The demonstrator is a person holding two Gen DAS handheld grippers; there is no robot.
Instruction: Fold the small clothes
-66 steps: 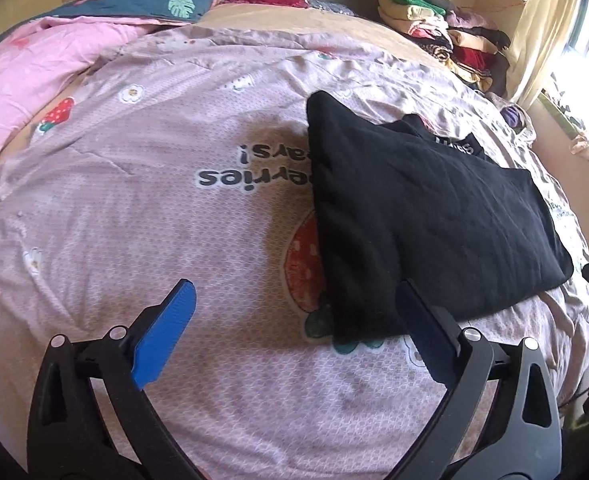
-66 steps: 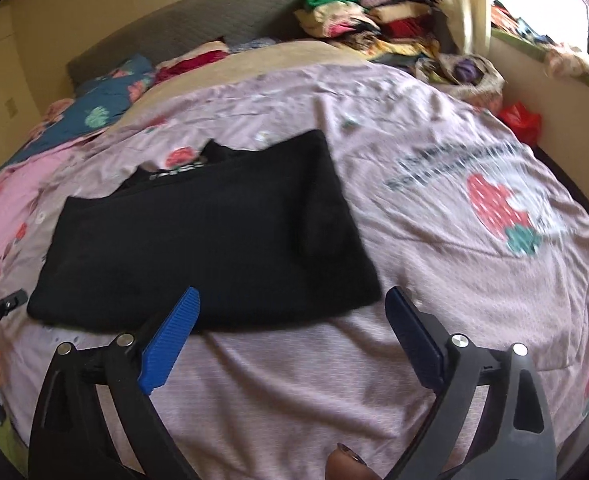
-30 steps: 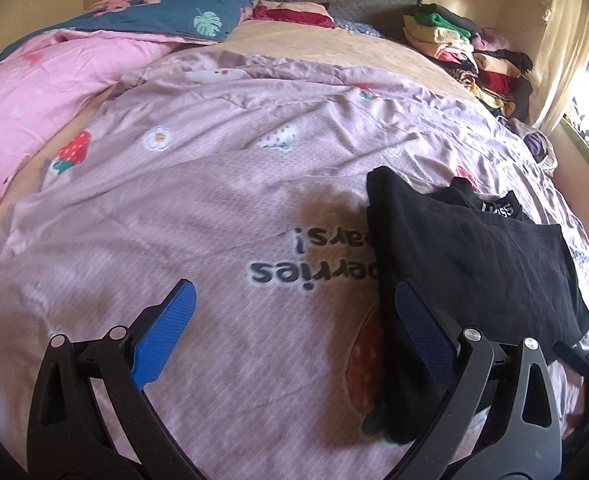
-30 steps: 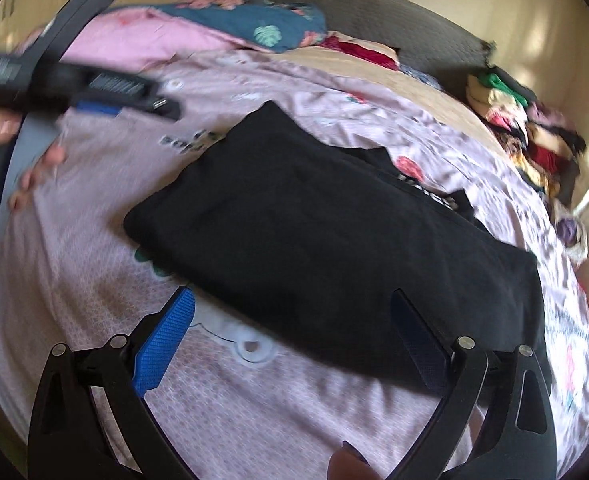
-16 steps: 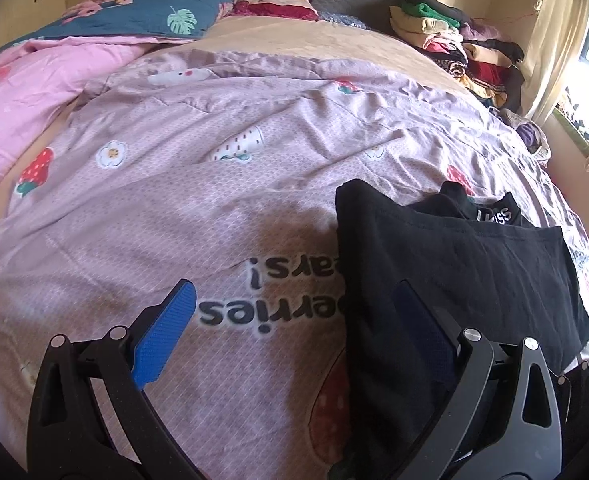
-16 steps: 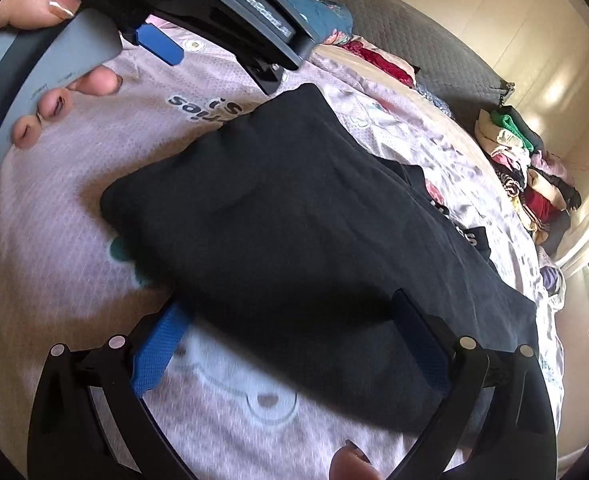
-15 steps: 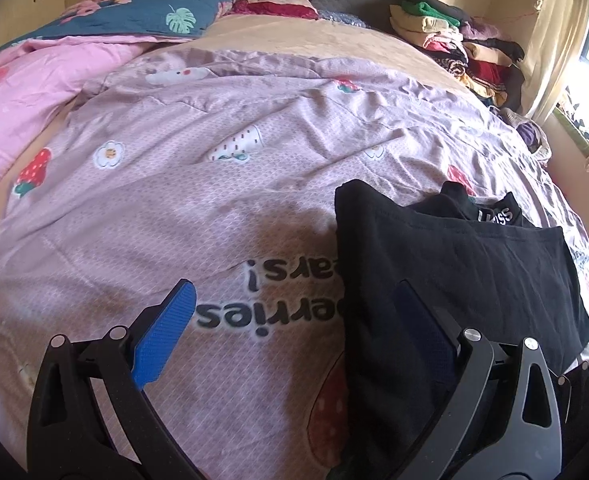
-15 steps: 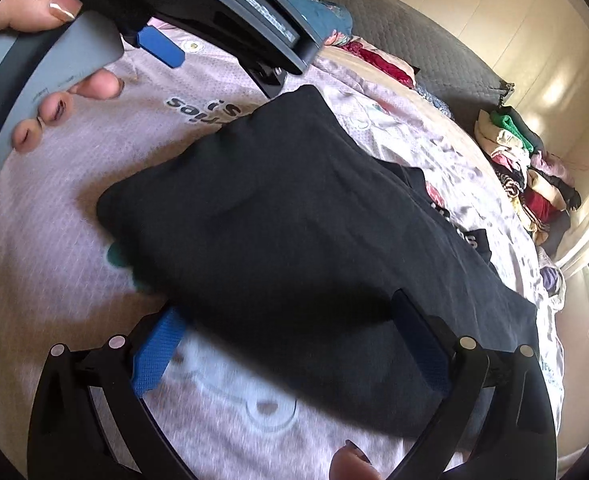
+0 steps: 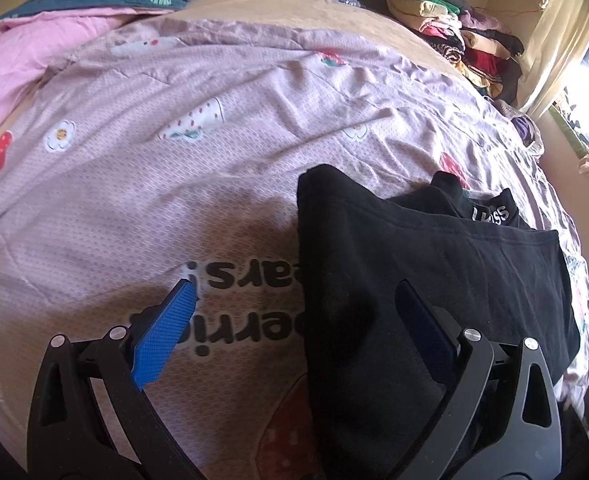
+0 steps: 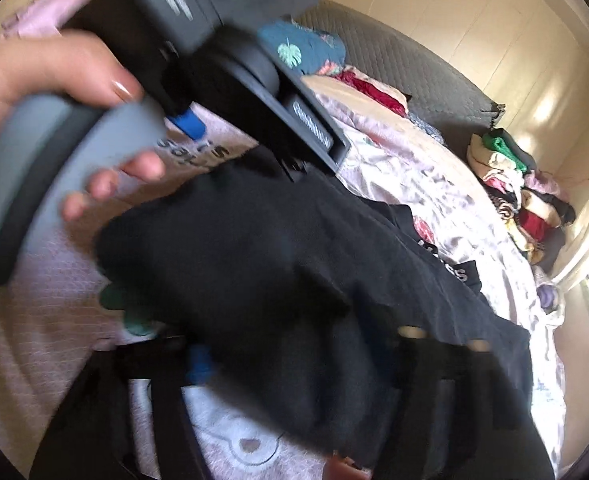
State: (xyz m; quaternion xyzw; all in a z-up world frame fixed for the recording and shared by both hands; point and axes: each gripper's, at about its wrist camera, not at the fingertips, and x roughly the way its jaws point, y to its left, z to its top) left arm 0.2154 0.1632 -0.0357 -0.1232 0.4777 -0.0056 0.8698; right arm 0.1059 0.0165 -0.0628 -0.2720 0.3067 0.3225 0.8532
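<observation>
— Black cloth, is that what the fingers are at?

— Yes: one black garment (image 9: 394, 280), folded flat on a lilac bedspread (image 9: 174, 160). The left gripper (image 9: 294, 312) gapes wide and grips nothing; the garment's near-left edge lies between its two blue pads.

— What differs from half a second ago?

— The right gripper (image 10: 294, 356) stood wide then; its jaws have just been closing, with the garment's near edge between them. Blur hides whether the pads press it yet.

— Does one view show more?

— Only the right wrist view shows the person's left hand (image 10: 54, 76) around the other tool's grey handle, above and left of its own fingers. The left view shows the printed letters. Both show one stack of folded clothes (image 9: 454, 32) far beyond the fingertips.
</observation>
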